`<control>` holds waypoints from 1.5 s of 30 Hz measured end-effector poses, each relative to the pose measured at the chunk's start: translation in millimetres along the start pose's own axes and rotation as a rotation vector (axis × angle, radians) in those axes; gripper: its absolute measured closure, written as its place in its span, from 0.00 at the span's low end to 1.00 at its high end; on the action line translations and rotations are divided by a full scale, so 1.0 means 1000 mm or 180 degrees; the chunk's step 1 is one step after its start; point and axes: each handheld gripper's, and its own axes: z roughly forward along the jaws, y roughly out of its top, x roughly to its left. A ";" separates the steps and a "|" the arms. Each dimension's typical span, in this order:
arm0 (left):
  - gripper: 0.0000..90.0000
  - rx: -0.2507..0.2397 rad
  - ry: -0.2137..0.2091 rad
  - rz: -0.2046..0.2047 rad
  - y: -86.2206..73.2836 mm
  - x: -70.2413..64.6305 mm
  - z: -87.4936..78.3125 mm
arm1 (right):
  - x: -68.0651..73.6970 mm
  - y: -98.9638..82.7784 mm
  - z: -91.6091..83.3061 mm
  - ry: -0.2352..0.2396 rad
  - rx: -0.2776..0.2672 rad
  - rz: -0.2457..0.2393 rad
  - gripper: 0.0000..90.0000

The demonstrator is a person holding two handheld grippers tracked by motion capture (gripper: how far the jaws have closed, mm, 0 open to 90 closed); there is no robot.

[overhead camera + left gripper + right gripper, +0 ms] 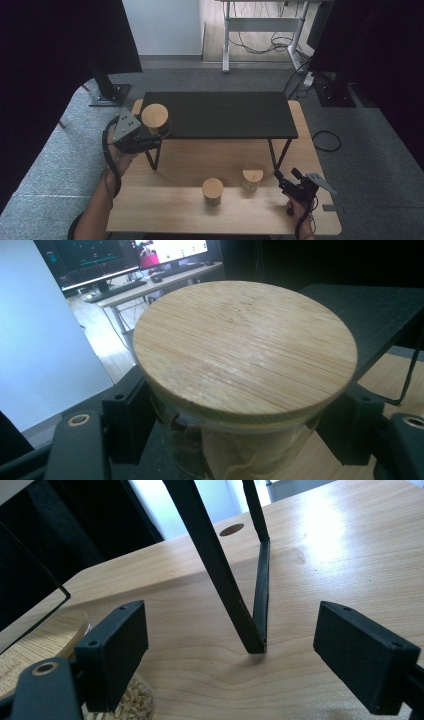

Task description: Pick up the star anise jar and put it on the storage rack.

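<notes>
So a jar is clamped below its lid between the left gripper jaws, kept upright at the shelf edge, probably for shelving. Right gripper jaws are spread wide, nothing held.

A clear glass jar with a pale, straight-grained bamboo lid sits in the black left gripper, beside a matte black shelf on a light wood-grain table; grey carpet surrounds it.
</notes>
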 end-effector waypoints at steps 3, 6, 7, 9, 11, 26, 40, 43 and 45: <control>0.28 -0.0013 0.0006 -0.0021 0.001 0.001 0.005 | 0.000 0.000 0.000 0.0000 -0.0002 0.0003 0.15; 0.28 -0.0037 0.0018 -0.0053 0.002 0.002 0.008 | 0.000 0.000 0.000 0.0005 -0.0002 0.0009 0.15; 0.28 -0.0026 0.0040 -0.0042 0.003 0.002 0.010 | 0.000 0.000 0.000 0.0006 -0.0002 0.0009 0.15; 0.28 -0.0027 0.0070 -0.0071 0.003 0.002 0.012 | 0.000 0.000 0.000 0.0008 -0.0003 0.0009 0.15; 0.28 -0.0018 0.0090 -0.0082 0.002 0.003 0.015 | 0.000 0.000 0.000 0.0007 -0.0007 0.0007 0.15; 0.28 0.0082 0.0178 -0.0141 -0.001 0.013 0.035 | 0.000 0.000 0.000 0.0021 0.0000 0.0008 0.15; 0.28 0.0230 0.0192 -0.0191 -0.006 0.012 0.051 | -0.001 0.000 0.000 0.0038 0.0001 0.0009 0.15; 0.28 0.0255 0.0199 -0.0223 -0.007 0.012 0.053 | -0.001 0.000 0.000 0.0041 0.0002 0.0007 0.15; 0.28 0.0257 0.0205 -0.0244 -0.007 0.013 0.054 | 0.000 0.000 0.000 0.0046 0.0005 0.0004 0.15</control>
